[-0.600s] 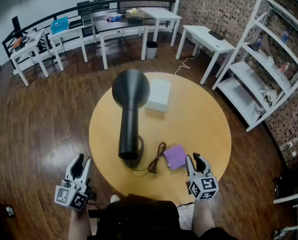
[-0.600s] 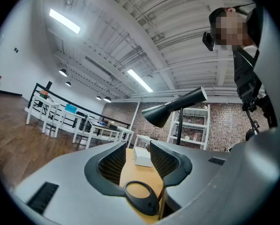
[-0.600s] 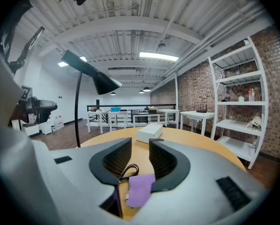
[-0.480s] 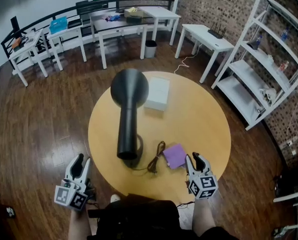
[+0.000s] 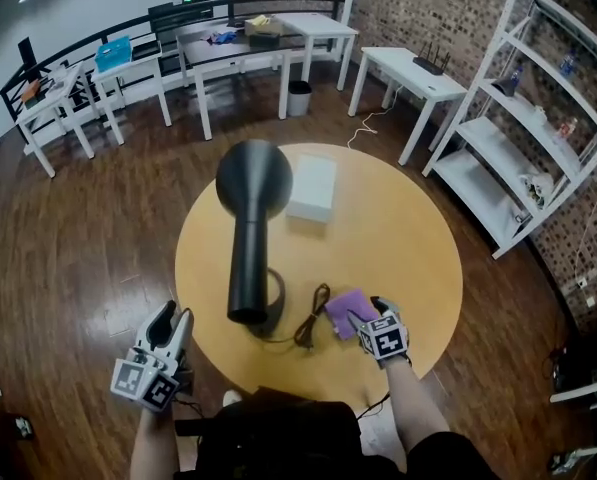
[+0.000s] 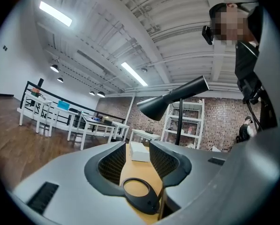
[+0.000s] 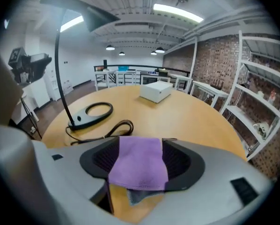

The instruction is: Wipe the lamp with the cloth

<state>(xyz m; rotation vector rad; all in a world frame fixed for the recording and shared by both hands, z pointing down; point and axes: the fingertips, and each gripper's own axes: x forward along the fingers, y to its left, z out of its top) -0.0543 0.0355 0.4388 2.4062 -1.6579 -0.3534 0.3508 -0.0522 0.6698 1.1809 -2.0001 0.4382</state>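
The black lamp [image 5: 246, 258] stands on the round wooden table [image 5: 408, 238], its cone shade [image 5: 253, 176] reaching toward the far side; its ring base [image 7: 95, 112] and the shade [image 6: 170, 100] also show in the gripper views. A purple cloth [image 5: 346, 311] lies flat near the table's front edge. My right gripper [image 5: 363, 318] tips down over it, open, and the cloth [image 7: 139, 165] lies between its jaws [image 7: 140, 159]. My left gripper [image 5: 170, 320] hovers level off the table's front left edge, open and empty [image 6: 132, 161].
A black cord [image 5: 313, 323] coils between the lamp base and the cloth. A white box [image 5: 313, 188] sits on the table's far side. White tables [image 5: 258, 48] stand along the back and white shelves [image 5: 538, 148] on the right.
My right gripper has moved forward over the table edge and tipped down onto the cloth, which now lies between its jaws. The left gripper has barely shifted.
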